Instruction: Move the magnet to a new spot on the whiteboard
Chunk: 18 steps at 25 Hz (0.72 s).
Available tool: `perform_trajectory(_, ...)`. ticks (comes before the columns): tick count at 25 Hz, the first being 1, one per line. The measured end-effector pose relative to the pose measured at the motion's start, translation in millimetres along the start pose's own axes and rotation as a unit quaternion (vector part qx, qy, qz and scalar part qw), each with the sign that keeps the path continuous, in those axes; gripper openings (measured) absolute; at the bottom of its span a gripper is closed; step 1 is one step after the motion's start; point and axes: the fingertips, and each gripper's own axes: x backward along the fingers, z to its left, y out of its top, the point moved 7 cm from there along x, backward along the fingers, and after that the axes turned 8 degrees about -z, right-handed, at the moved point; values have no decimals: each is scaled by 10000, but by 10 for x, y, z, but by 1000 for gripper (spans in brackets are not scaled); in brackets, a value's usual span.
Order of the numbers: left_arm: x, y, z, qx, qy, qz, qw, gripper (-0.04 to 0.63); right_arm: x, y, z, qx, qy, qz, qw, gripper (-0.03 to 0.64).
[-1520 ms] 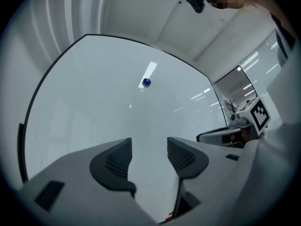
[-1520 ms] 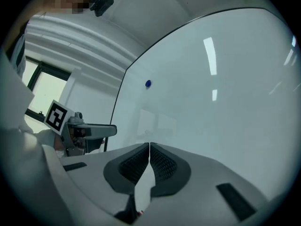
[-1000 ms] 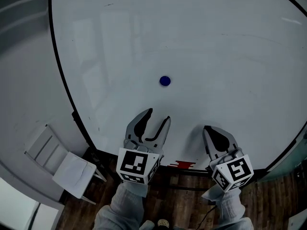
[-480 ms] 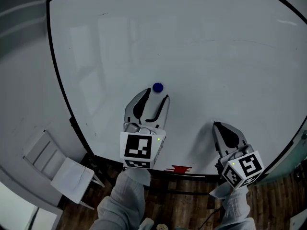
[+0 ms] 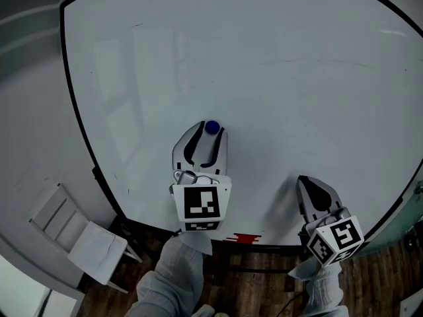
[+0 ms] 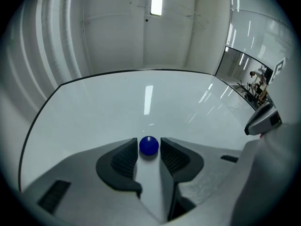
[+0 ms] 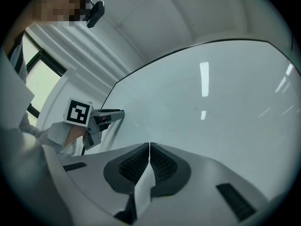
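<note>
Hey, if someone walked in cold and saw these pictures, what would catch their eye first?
A small blue magnet stands out on the big whiteboard. The left hand-held gripper has just been closing its jaws, which now closely flank the magnet; whether they press on it is unclear. The right hand-held gripper is shut and empty, low at the board's right in the head view.

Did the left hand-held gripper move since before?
Yes. The left hand-held gripper went up the whiteboard to the blue magnet, now between its jaws, which have just been closing.
</note>
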Motion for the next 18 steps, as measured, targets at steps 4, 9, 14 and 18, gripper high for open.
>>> perform_trajectory(4, -15, 13, -40, -136, -5, -1, 9999, 118, 0, -3, -15, 9, -24, -13, 10000, 31)
perform_trajectory(9, -12, -1, -34, -71, -39, -14, 10000, 120, 15, -34, -25, 4, -50, 17, 10000, 31)
perform_trajectory(14, -20, 3, -13, -24, -104, 9, 9999, 124, 33, -35, 1, -67, -79, -3, 9999, 31)
perform_trajectory(18, 30, 47, 8, 177, -191, -91, 9996, 124, 72, -7, 13, -116, -172, -76, 9998, 30)
